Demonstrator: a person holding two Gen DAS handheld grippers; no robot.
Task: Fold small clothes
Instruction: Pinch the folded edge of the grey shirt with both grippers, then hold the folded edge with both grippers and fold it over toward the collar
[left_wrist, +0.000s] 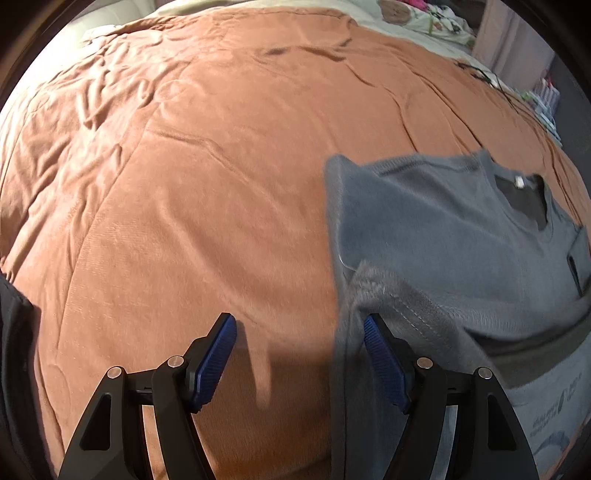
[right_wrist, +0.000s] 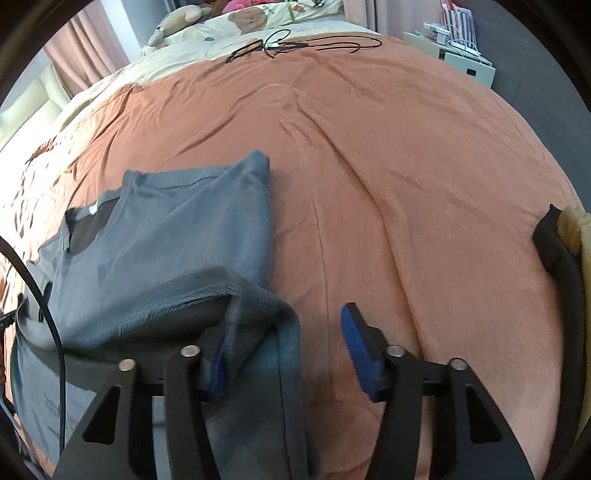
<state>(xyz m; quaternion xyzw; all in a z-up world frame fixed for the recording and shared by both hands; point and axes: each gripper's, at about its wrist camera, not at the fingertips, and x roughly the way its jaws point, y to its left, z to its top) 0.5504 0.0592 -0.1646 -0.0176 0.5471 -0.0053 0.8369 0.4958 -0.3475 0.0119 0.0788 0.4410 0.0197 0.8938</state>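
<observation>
Grey shirt (left_wrist: 443, 221) lies flat on orange bed cover (left_wrist: 184, 184), between your hands, collar far. Left gripper (left_wrist: 299, 354) spread, hem draped over its right finger. Right gripper (right_wrist: 284, 350) spread, fold draped over left finger, unpinched.

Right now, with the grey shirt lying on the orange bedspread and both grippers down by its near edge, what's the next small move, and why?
Probably let the near hem settle flat and ease both grippers clear. The grey shirt already has its lower part doubled up toward the collar on the orange bedspread. The left gripper and right gripper both stand open, cloth draped only against one pad each, so nothing is pinched.
</observation>
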